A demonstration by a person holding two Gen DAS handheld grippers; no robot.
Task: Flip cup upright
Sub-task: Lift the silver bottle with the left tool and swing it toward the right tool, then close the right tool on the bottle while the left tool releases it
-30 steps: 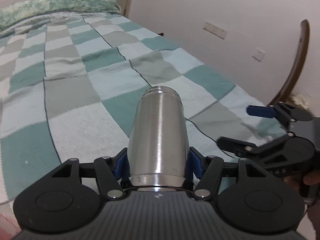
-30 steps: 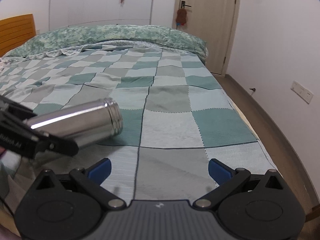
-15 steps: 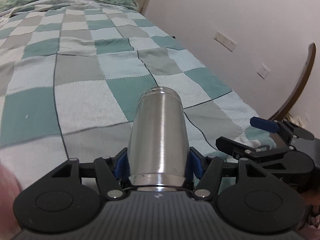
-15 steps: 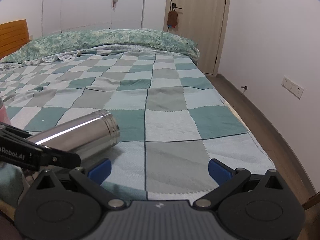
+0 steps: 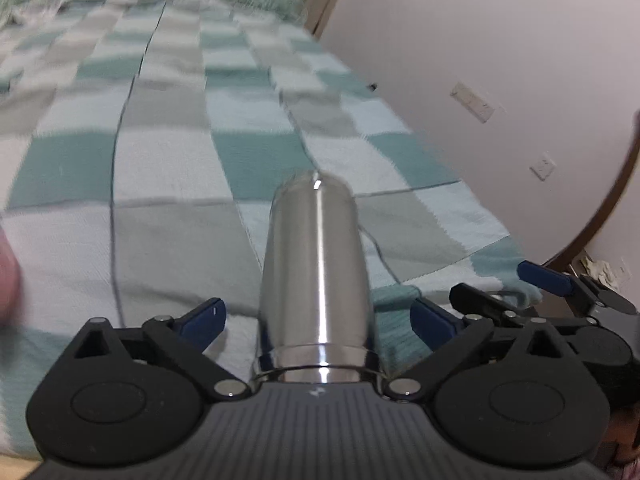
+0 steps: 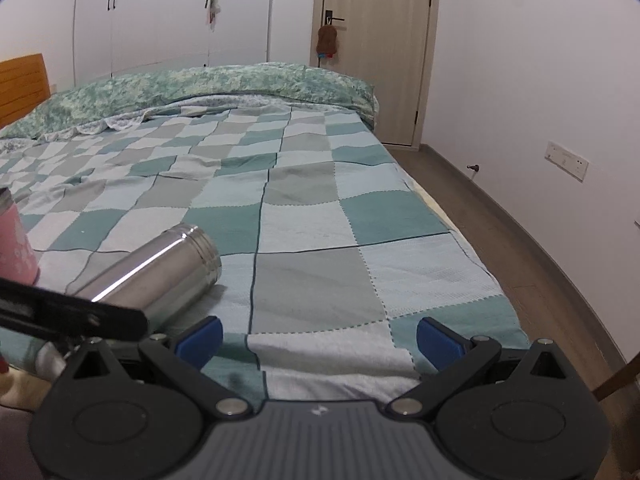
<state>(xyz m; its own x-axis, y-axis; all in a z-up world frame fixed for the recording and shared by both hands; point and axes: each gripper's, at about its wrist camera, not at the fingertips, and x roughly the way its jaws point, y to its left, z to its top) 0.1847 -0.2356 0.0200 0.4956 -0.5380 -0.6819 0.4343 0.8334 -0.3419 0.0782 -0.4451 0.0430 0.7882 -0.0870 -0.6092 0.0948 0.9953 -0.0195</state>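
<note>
Now left tool (image 5: 316, 320) splayed around cup (image 5: 316, 264).

No readable text, label, brand or number on anything in either view.

A bed (image 6: 304, 224) covered by a green, grey and white checked blanket (image 6: 312, 272) carries a steel cup (image 6: 160, 276) lying on its side, a pink cup (image 6: 16, 248) standing near it, and a green quilt (image 6: 208, 88) at the far end.

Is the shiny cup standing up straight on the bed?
No, the steel cup lies tilted on its side on the checkered blanket.
</note>
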